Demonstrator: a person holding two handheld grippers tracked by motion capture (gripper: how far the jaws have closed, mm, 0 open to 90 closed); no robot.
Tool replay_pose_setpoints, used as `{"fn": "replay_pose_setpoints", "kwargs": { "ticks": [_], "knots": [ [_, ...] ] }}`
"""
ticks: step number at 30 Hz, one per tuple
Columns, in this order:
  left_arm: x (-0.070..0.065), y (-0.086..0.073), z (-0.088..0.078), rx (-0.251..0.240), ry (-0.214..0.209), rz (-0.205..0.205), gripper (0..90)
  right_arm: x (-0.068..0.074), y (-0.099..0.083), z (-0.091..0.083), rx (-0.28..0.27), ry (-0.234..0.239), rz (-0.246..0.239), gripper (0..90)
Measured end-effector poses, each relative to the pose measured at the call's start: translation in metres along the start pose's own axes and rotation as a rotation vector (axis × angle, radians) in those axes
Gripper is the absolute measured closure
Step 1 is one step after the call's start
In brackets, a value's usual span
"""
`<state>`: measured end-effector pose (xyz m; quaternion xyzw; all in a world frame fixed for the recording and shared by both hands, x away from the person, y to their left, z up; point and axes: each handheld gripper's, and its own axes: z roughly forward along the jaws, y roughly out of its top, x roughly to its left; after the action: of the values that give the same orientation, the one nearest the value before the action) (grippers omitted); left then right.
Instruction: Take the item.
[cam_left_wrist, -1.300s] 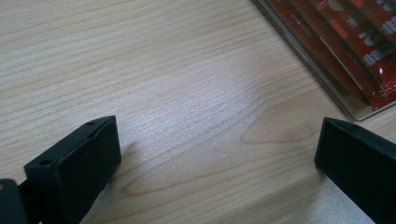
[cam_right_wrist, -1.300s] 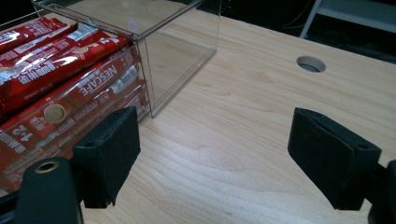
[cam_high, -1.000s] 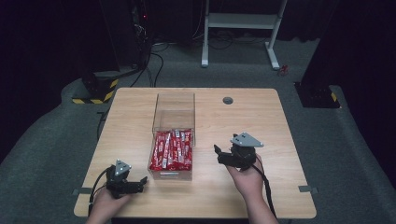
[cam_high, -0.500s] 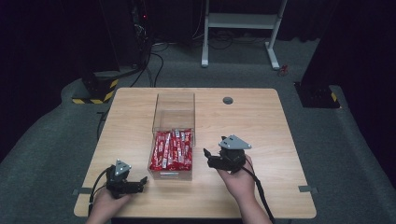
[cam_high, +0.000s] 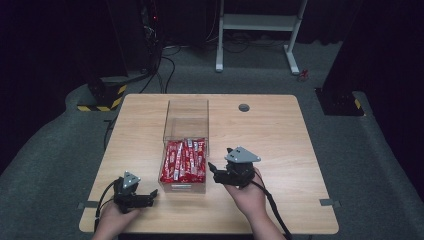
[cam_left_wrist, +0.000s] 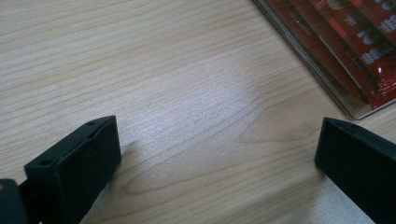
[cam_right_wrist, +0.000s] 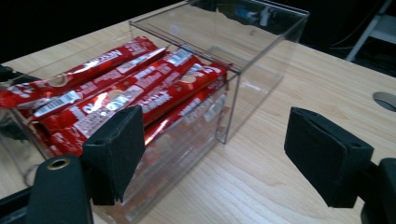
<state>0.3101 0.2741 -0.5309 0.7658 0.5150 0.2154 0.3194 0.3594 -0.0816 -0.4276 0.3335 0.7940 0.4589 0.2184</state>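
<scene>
Bench: your light wooden bench (cam_high: 300, 150) carries everything; a small round grey grommet hole (cam_high: 244, 107) sits near its far edge, right of centre.
Box: the clear, open-topped rectangular plastic box (cam_high: 186, 120) stands lengthwise on the bench, left of centre, its near end close to the near edge and its far end close to the middle of the bench.
Bars: the red foil-wrapped snack bars (cam_high: 184, 160) lie stacked lengthwise in the near half of the box; the far half holds nothing. In your right gripper view the bars (cam_right_wrist: 130, 93) lie piled against the transparent wall, printed sides up.
Right gripper: your right gripper (cam_high: 212, 169) is held just off the box's right side, near its near right corner, pointing left at the wall. The jaws are spread wide with nothing between them; in its own view one pad stands in front of the box wall and the other over bare wood.
Left gripper: your left gripper (cam_high: 151, 196) rests low at the near left of the bench, just beside the box's near left corner, apart from it. Its jaws are also spread wide over bare wood, pinching nothing; the box corner (cam_left_wrist: 355, 109) shows at the upper right of its view.
</scene>
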Motion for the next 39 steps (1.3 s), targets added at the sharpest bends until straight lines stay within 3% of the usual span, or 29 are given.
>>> {"fn": "replay_pose_setpoints", "kwargs": {
  "ticks": [14, 26, 39],
  "knots": [
    [0.000, 0.000, 0.000, -0.001, -0.001, -0.001, 0.7, 0.022, 0.005, 0.007, -0.020, 0.069, -0.012, 23.0],
    [0.000, -0.001, 0.000, -0.002, -0.002, -0.002, 0.7, 0.030, 0.009, 0.014, -0.014, 0.091, -0.010, 26.8],
    [0.000, -0.001, 0.000, -0.002, -0.002, -0.002, 0.7, 0.031, 0.003, 0.017, -0.005, 0.115, 0.025, 50.6]
  ]
}}
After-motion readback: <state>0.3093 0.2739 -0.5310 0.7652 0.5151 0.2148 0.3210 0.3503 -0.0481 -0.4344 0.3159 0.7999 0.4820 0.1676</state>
